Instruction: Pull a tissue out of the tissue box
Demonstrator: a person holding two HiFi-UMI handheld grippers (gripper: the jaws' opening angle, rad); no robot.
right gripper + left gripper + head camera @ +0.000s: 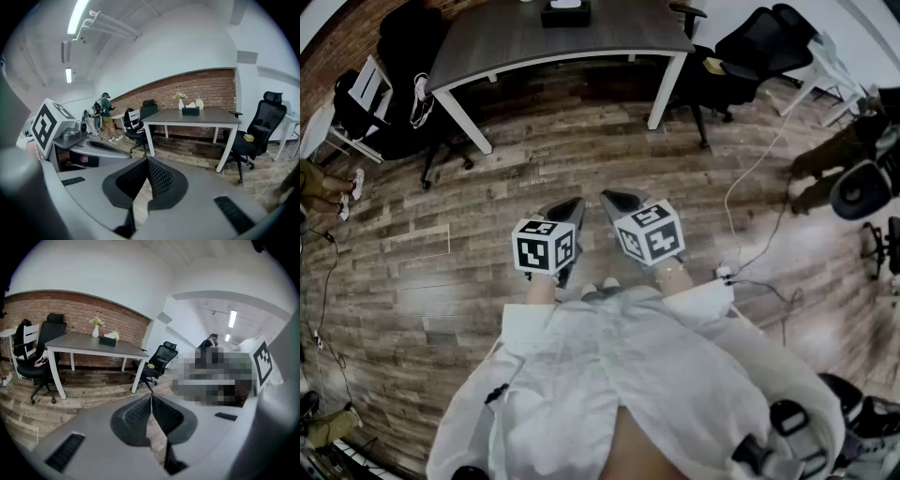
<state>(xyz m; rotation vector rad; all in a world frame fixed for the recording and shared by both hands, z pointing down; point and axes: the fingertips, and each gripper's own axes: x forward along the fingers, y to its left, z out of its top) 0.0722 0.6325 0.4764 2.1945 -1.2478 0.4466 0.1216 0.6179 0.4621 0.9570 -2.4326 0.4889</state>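
Two grippers were in play, and both were closed with nothing in them. The left gripper (151, 397) had its ribbed pads pressed tip to tip, and so did the right gripper (146, 162). From the head view they sat side by side, left gripper (571, 206) and right gripper (615, 200), tips near each other but apart. Both pointed forward and down over the wooden floor (534, 178). Each carried one marker cube, two in all, one on the left (546, 246) and one on the right (650, 232).

Behind them came the person's white shirt (628, 375).

Out ahead and well apart from both grippers stood one grey table (197, 116) on white legs, in front of a brick wall (206, 86). On it sat the one dark tissue box (191, 111), with a white tissue (190, 104) poking out of its top. One white vase (181, 104) of flowers stood just beside the box.

One black office chair stood at each end of the table, one at the right end (262, 126) and one at the left end (42, 343). A single white chair (26, 333) stood by the left one. One white cable (750, 187) trailed across the floor at the right.
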